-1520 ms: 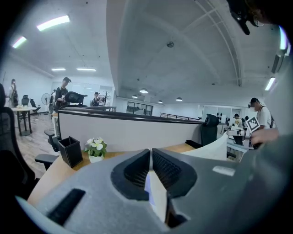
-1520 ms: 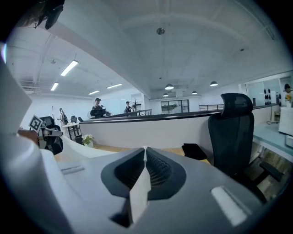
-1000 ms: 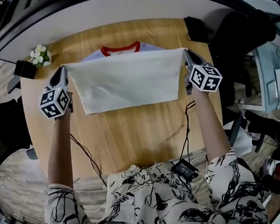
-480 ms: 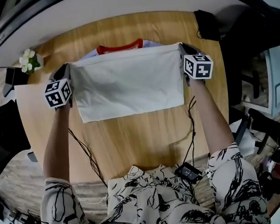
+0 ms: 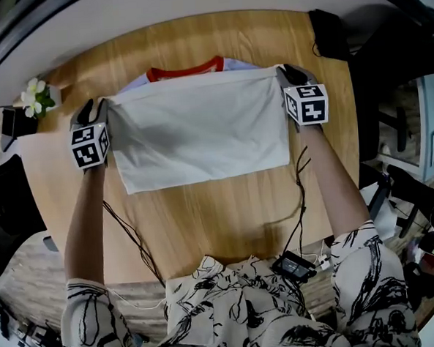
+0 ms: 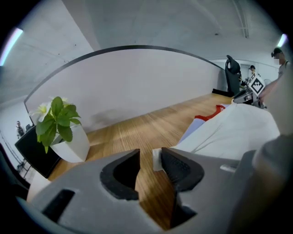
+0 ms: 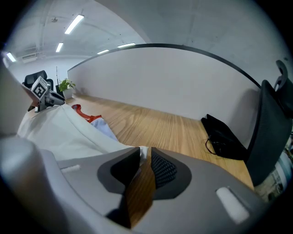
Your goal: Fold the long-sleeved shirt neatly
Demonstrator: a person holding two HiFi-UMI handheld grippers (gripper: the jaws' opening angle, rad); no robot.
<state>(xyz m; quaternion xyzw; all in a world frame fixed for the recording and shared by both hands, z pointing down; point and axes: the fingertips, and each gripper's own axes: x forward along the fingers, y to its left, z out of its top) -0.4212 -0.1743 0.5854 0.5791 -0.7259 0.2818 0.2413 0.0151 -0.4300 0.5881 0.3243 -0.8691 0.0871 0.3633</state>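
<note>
The white long-sleeved shirt (image 5: 200,130) lies folded as a flat rectangle on the round wooden table (image 5: 219,213). Its red collar (image 5: 185,68) peeks out past the far edge. My left gripper (image 5: 94,107) sits at the fold's far left corner and my right gripper (image 5: 288,73) at the far right corner. Both sets of jaws have just been opening. In the left gripper view the jaws (image 6: 151,157) stand apart, with the cloth corner (image 6: 157,160) loose against the right pad. In the right gripper view the jaws (image 7: 145,155) show a narrow gap with the shirt's edge (image 7: 59,128) at their tips.
A white pot with a plant (image 5: 33,96) stands at the table's far left, next to a black box (image 5: 16,121). A black bag (image 5: 329,34) lies at the far right. Cables (image 5: 129,233) trail over the near table to a black device (image 5: 290,263).
Both grippers have come down and carried the folded edge away from me toward the collar. The shirt now rests flat on the table and both jaws have parted.
</note>
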